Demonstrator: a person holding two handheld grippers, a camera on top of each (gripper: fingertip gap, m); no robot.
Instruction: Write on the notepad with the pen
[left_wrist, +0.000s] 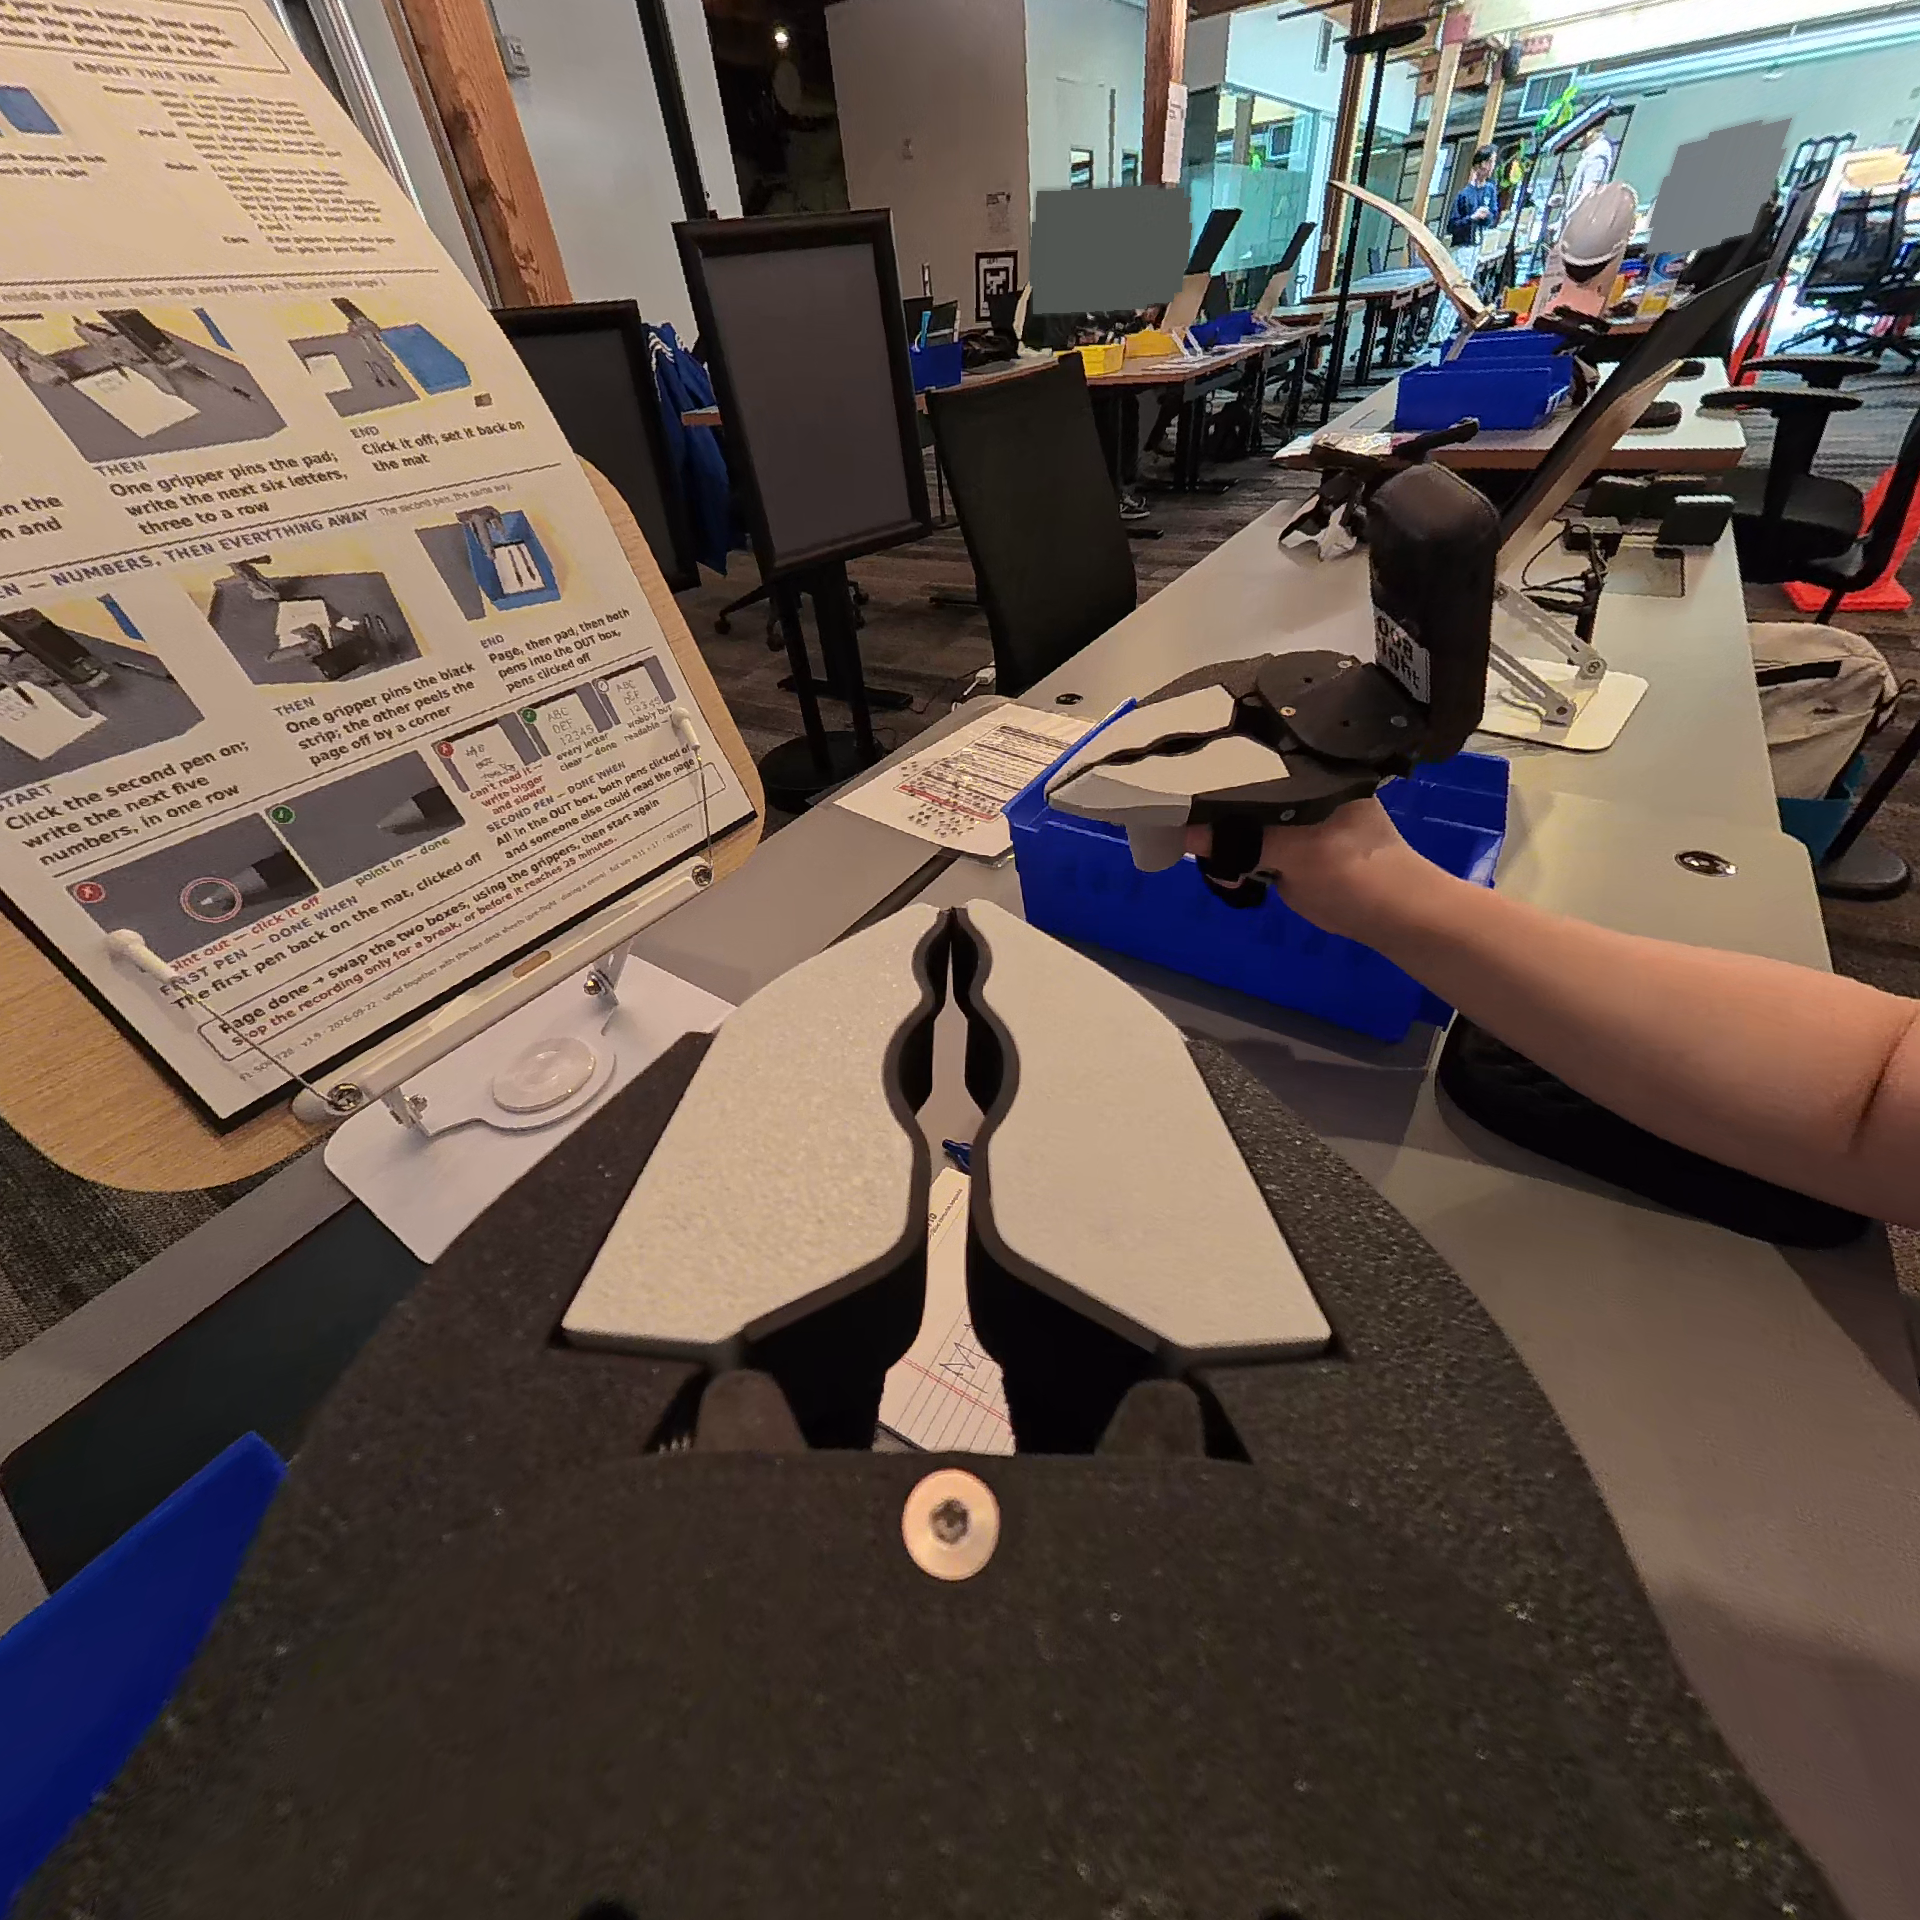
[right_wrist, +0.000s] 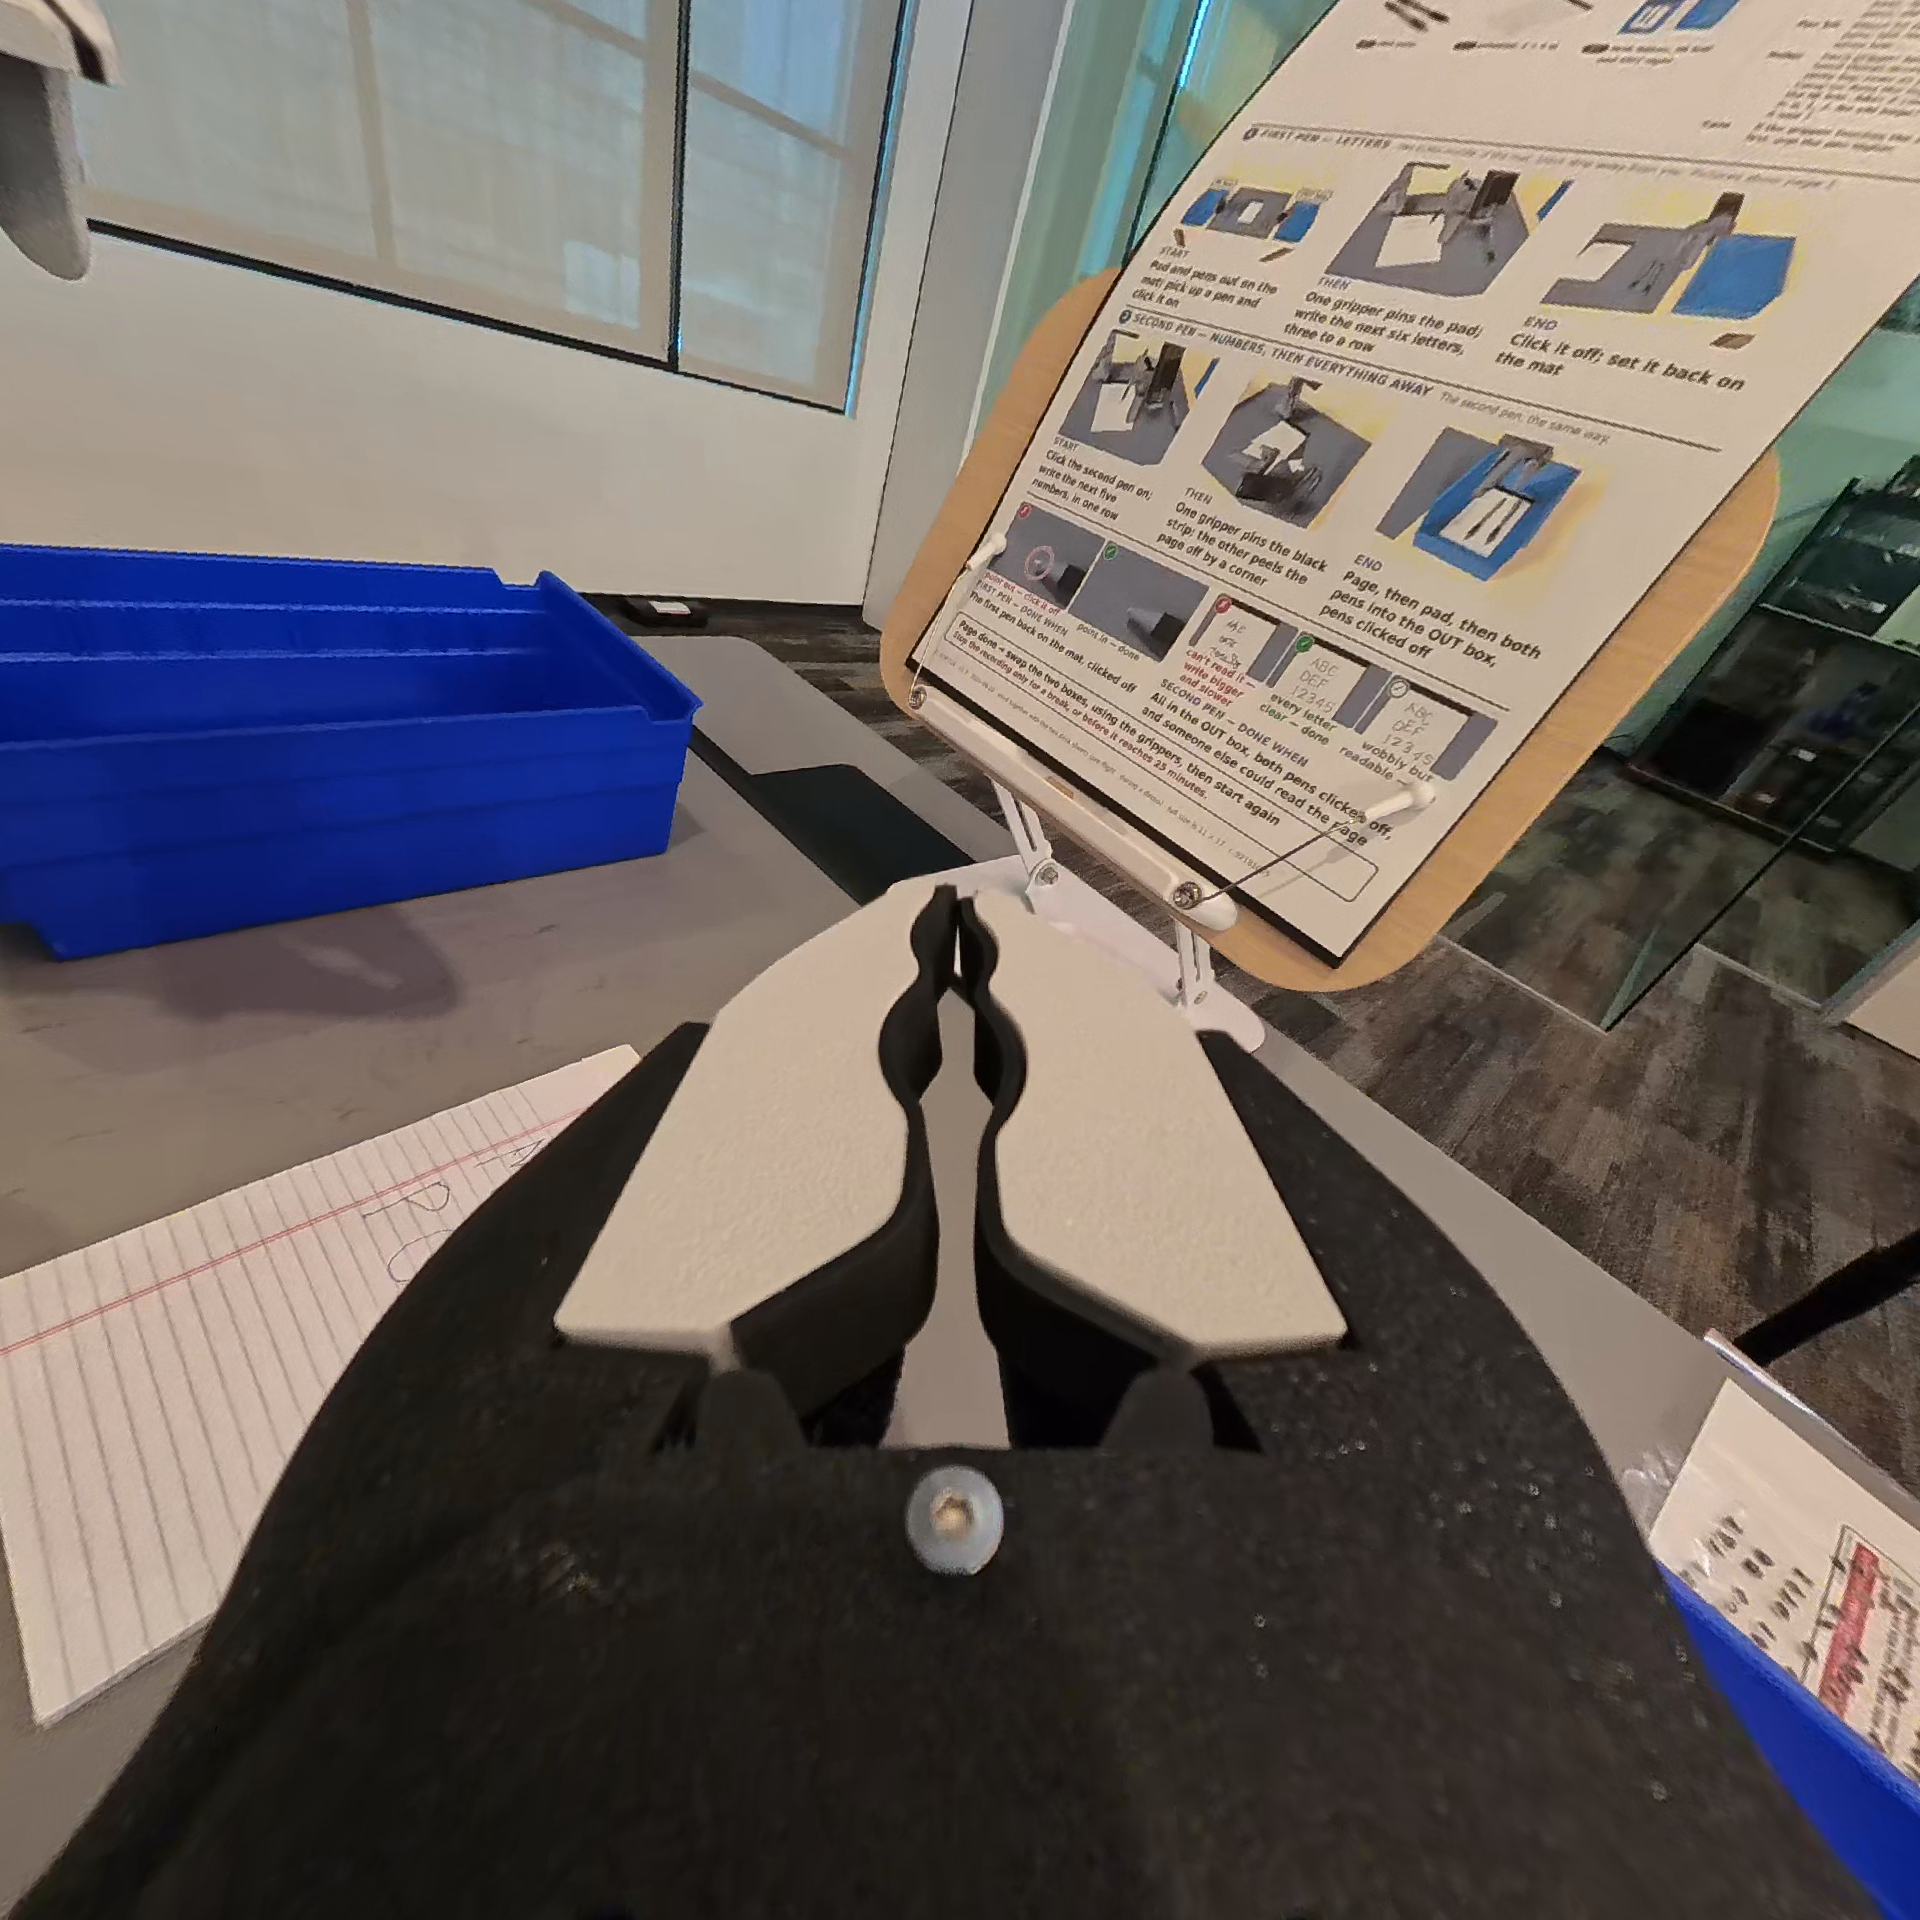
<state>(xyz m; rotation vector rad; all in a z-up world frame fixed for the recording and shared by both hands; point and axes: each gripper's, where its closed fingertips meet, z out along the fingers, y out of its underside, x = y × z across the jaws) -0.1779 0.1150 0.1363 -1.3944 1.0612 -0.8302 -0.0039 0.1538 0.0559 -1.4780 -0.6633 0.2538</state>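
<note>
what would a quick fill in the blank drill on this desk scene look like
1. Both the left gripper and the right gripper have their jaws ____.
2. The bin beyond the notepad is coloured ____.
3. The notepad's paper is ____, not plain.

Missing words: shut; blue; lined

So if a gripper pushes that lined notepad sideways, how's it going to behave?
The notepad lies flat on the smooth grey table, so it would probably slide rather than tip. It looks thin, so likely light. Its top sheet may flex or buckle if pushed at an edge.
</note>
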